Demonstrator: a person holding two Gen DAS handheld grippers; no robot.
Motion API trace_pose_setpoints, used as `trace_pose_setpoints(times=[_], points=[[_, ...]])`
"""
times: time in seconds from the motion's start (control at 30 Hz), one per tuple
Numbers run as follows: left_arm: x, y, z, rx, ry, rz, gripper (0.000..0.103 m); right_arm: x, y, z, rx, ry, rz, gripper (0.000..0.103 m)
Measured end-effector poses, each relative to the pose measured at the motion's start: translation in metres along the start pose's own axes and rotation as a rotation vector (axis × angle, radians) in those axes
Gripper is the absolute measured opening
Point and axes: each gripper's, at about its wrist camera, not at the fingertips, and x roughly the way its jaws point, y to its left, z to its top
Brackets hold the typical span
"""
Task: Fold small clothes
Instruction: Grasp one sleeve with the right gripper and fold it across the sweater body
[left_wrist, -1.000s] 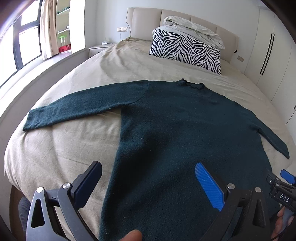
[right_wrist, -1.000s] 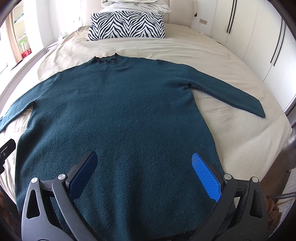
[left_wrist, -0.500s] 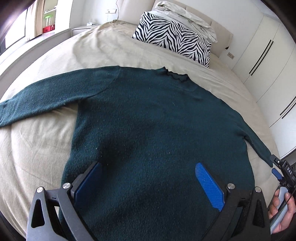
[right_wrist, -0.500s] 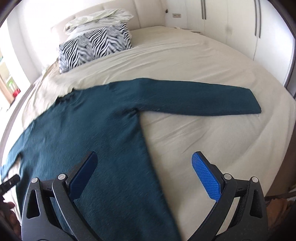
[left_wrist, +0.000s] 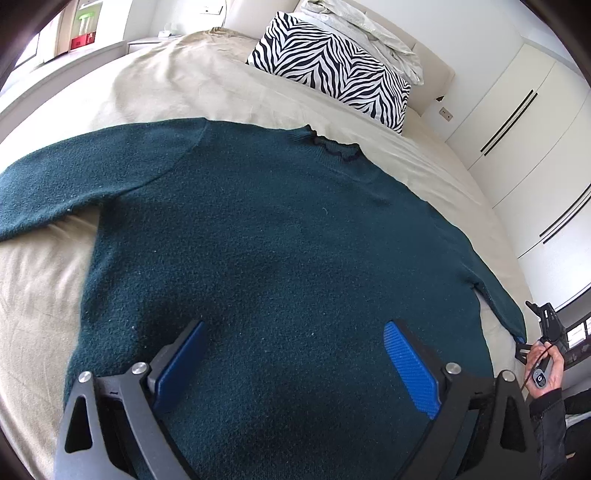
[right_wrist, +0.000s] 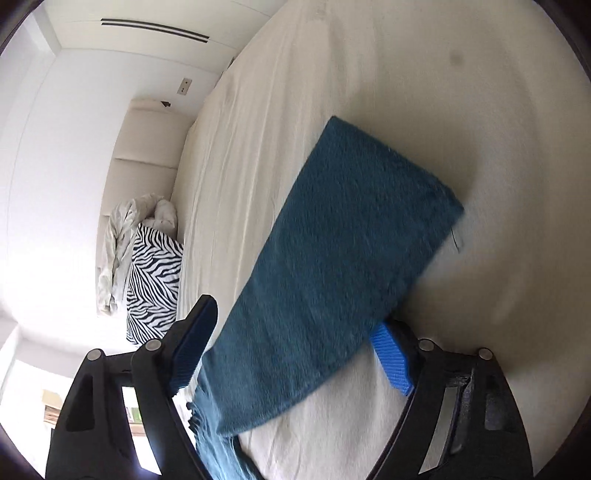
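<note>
A dark teal sweater (left_wrist: 280, 251) lies flat, front down or up I cannot tell, on the beige bed (left_wrist: 192, 85), collar toward the pillows, both sleeves spread out. My left gripper (left_wrist: 291, 365) is open and hovers over the sweater's lower body, touching nothing. My right gripper (right_wrist: 295, 350) is open and rolled sideways; the end of the right sleeve (right_wrist: 343, 258) lies between its fingers, cuff pointing away. In the left wrist view the right gripper (left_wrist: 546, 332) shows at the sleeve's cuff at the far right.
A zebra-striped pillow (left_wrist: 328, 70) and a crumpled white duvet (left_wrist: 369, 26) lie at the headboard. White wardrobe doors (left_wrist: 524, 122) stand along the right. A nightstand (left_wrist: 147, 40) and window ledge are at the far left.
My left gripper moved in lower over the sweater's body. My right gripper swung right to the right sleeve's end and rolled sideways, so the sleeve now lies between its open fingers.
</note>
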Motion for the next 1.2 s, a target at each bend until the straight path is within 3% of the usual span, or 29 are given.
trace_pose_setpoints(times=[0.07, 0.1, 0.13, 0.27, 0.37, 0.43, 0.5, 0.63, 0.73, 0.83, 0.9, 0.97, 1.03, 1.2], points=[[0.004, 0.0, 0.002, -0.002, 0.005, -0.005, 0.087, 0.011, -0.005, 0.017, 0.016, -0.02, -0.009, 0.055], [0.006, 0.001, 0.003, -0.004, 0.009, -0.011, 0.083, 0.016, -0.007, 0.027, 0.012, -0.02, -0.028, 0.036], [0.008, 0.001, 0.003, -0.005, 0.012, -0.014, 0.078, 0.021, -0.006, 0.032, -0.001, -0.017, -0.051, 0.025], [0.015, 0.007, 0.006, -0.029, 0.029, -0.045, 0.072, 0.033, 0.027, 0.025, -0.177, -0.006, -0.104, 0.013], [0.014, 0.012, 0.009, -0.054, 0.023, -0.074, 0.072, 0.046, 0.091, -0.009, -0.383, 0.026, -0.109, 0.01], [0.01, 0.016, 0.011, -0.067, 0.012, -0.089, 0.072, 0.06, 0.138, -0.044, -0.551, 0.071, -0.094, 0.01], [0.005, 0.023, 0.013, -0.086, -0.001, -0.101, 0.072, 0.077, 0.198, -0.102, -0.727, 0.129, -0.071, 0.01], [-0.001, 0.043, 0.014, -0.142, -0.01, -0.123, 0.073, 0.112, 0.267, -0.22, -0.969, 0.278, 0.026, 0.01], [-0.004, 0.06, 0.014, -0.191, -0.014, -0.144, 0.08, 0.146, 0.299, -0.323, -1.112, 0.357, 0.024, 0.01], [-0.003, 0.073, 0.016, -0.221, -0.012, -0.162, 0.084, 0.18, 0.289, -0.386, -1.178, 0.468, 0.003, 0.011], [-0.001, 0.079, 0.016, -0.242, -0.006, -0.184, 0.087, 0.191, 0.273, -0.414, -1.215, 0.524, -0.027, 0.015], [0.003, 0.079, 0.016, -0.261, -0.005, -0.205, 0.092, 0.189, 0.264, -0.431, -1.243, 0.53, -0.011, 0.027], [0.009, 0.075, 0.017, -0.265, 0.001, -0.227, 0.094, 0.17, 0.242, -0.444, -1.243, 0.532, -0.006, 0.056], [0.03, 0.056, 0.027, -0.267, 0.036, -0.271, 0.095, 0.133, 0.215, -0.443, -1.2, 0.554, 0.034, 0.057]])
